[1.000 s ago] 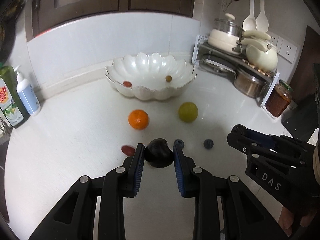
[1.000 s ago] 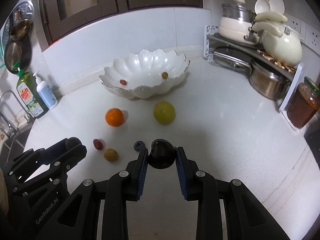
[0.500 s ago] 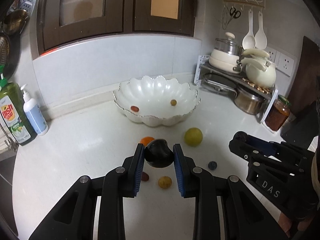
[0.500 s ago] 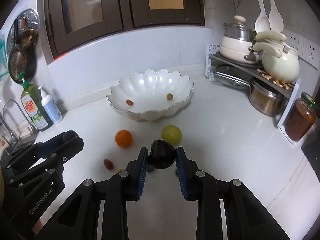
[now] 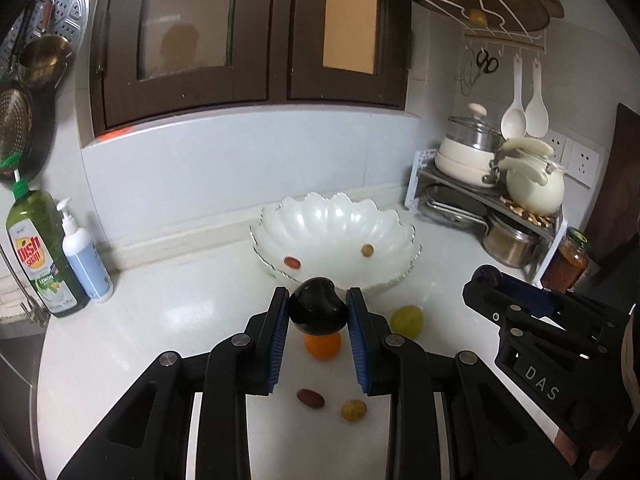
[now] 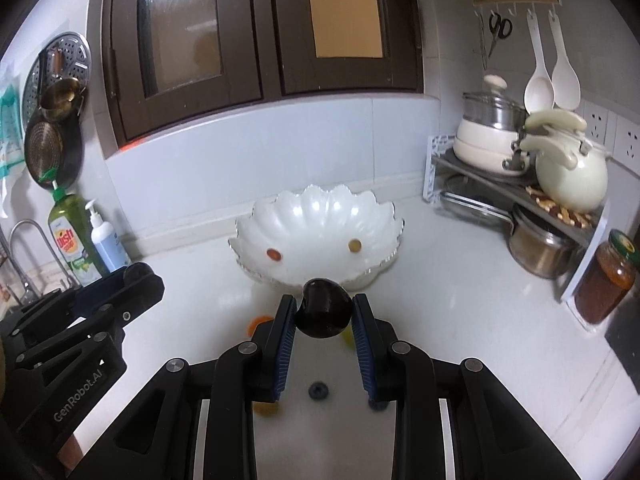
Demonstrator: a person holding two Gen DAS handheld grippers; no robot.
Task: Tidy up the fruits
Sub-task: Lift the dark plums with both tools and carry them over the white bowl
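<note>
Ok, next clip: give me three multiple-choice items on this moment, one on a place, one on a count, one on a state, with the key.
1. Where is the orange?
A. in the bowl
B. on the counter, in front of the bowl
C. on the pot rack

2. How many small fruits lie inside the white bowl?
A. none
B. two
C. five

3. What is the left gripper doing?
A. hanging open over nothing
B. shut on a dark fruit
C. shut on a spoon

Key: 1 B, the orange sits on the white counter below the held fruit. 2 B, a red one and a yellowish one rest in the bowl. 3 B, its blue-padded jaws press on both sides of the dark fruit.
</note>
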